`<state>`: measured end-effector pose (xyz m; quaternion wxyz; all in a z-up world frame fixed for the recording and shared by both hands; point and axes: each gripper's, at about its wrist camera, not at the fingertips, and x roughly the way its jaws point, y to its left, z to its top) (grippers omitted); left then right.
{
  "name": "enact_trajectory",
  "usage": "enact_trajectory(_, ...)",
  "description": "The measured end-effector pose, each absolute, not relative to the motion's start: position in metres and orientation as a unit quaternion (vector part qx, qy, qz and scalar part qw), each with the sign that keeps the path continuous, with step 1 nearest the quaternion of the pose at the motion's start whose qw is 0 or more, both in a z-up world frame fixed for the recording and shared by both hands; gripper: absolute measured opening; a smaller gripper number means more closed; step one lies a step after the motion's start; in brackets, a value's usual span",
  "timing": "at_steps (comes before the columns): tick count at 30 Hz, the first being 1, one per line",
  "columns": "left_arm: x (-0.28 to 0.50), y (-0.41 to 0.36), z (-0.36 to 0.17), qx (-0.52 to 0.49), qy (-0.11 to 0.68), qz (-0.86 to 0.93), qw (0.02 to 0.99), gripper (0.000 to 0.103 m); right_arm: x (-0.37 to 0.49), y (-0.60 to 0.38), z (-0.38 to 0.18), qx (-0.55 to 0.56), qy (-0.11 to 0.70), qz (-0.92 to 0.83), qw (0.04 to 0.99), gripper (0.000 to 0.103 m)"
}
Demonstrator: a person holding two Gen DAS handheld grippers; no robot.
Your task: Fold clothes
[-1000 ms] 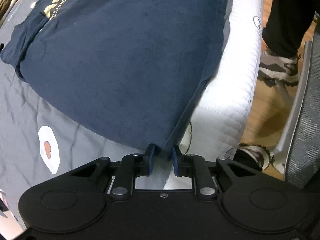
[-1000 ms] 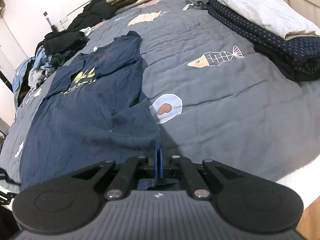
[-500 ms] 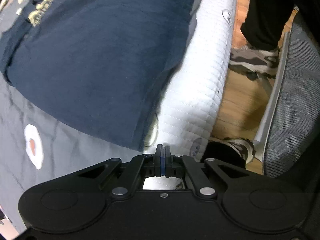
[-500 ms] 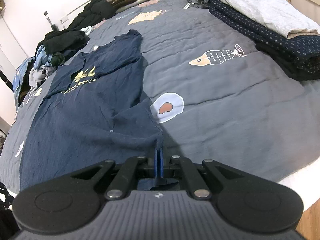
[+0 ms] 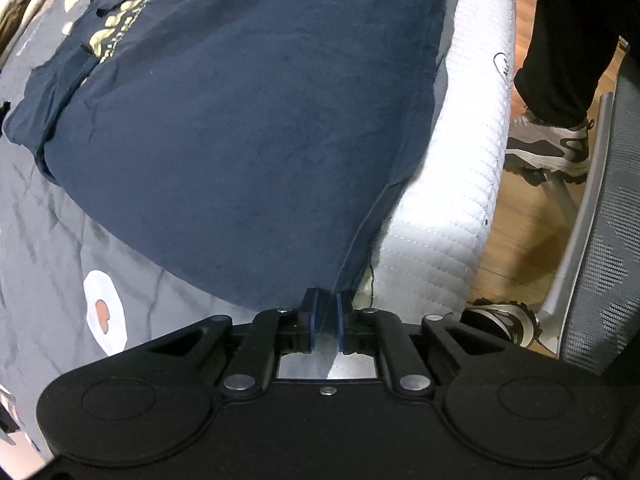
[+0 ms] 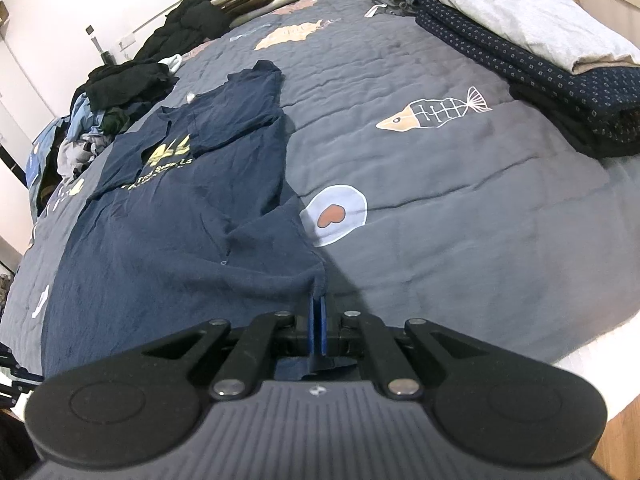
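Two hem corners of the navy T-shirt [image 6: 180, 216], spread flat on the grey quilt [image 6: 460, 208], sat at my grippers: the right gripper [image 6: 318, 322] pinched its corner tight, while the left gripper [image 5: 325, 316] was opening around the other at the mattress edge [image 5: 452, 216]. I judged a re-clamp necessary before lifting both corners evenly.

A navy T-shirt [image 6: 192, 208] with yellow lettering is lying spread across the bed, sleeves folded inward.
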<state>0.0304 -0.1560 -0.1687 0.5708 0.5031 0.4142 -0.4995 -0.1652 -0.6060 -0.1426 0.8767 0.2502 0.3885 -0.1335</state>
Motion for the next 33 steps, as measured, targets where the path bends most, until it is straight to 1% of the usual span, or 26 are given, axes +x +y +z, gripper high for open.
enact_trajectory(5,0.033,-0.153,-0.174,0.494,0.430,-0.503,0.563,0.009,-0.165,-0.608,-0.139,0.253,0.387,-0.134,0.876,0.005)
enact_trajectory(7,0.032,-0.152,-0.173,0.483,0.434,-0.508,0.565,0.003,-0.170,-0.609,-0.130,0.257,0.373,-0.137,0.881,0.006)
enact_trajectory(8,0.031,-0.151,-0.171,0.482,0.434,-0.508,0.567,0.002,-0.173,-0.609,-0.125,0.260,0.363,-0.139,0.884,0.006)
enact_trajectory(11,0.026,-0.147,-0.166,0.482,0.426,-0.511,0.570,0.002,-0.179,-0.608,-0.108,0.262,0.338,-0.139,0.893,0.006)
enact_trajectory(15,0.016,-0.143,-0.162,0.493,0.411,-0.510,0.572,0.001,-0.175,-0.590,-0.085,0.235,0.317,-0.110,0.912,0.006)
enact_trajectory(19,0.009,-0.140,-0.155,0.491,0.399,-0.506,0.587,0.001,-0.161,-0.570,-0.088,0.220,0.325,-0.077,0.916,0.007)
enact_trajectory(23,0.002,-0.133,-0.141,0.479,0.372,-0.484,0.631,0.001,-0.153,-0.559,-0.103,0.233,0.331,-0.063,0.912,0.008)
enact_trajectory(29,-0.001,-0.127,-0.107,0.406,0.308,-0.375,0.774,0.001,-0.159,-0.557,-0.124,0.280,0.309,-0.073,0.906,0.009)
enact_trajectory(33,0.003,-0.138,-0.096,0.375,0.316,-0.342,0.801,0.001,-0.154,-0.539,-0.124,0.269,0.304,-0.046,0.913,0.009)
